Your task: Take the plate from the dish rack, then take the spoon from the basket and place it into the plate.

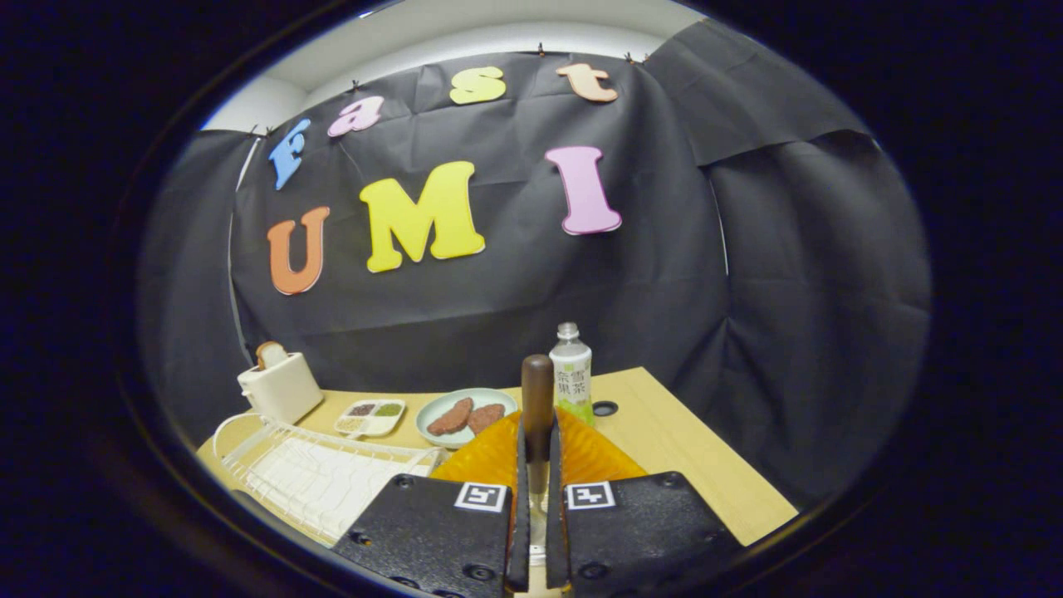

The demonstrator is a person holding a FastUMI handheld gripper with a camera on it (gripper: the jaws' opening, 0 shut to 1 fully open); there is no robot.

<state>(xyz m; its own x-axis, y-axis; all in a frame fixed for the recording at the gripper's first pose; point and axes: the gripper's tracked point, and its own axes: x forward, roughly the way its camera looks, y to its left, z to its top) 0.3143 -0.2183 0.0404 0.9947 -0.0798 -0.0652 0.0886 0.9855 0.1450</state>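
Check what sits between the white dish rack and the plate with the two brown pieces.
In the gripper view, a small white divided tray lies on the table between the dish rack and the plate. The fingers are shut on a brown-handled utensil.

The wooden table (664,440) bears a toaster (281,384), dish rack (320,473), seasoning tray (371,417), plate (440,407), and bottle (573,374).

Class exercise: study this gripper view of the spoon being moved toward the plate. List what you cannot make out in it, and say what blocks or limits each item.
1. Spoon: its dark handle rises between the fingers of the gripper, which is shut on it; the bowl end is hidden by the fingers.
2. Orange plate: its near part and centre are covered by the gripper.
3. Dish rack: its near end is cut off.
4. Small divided tray: its contents are too small to identify.
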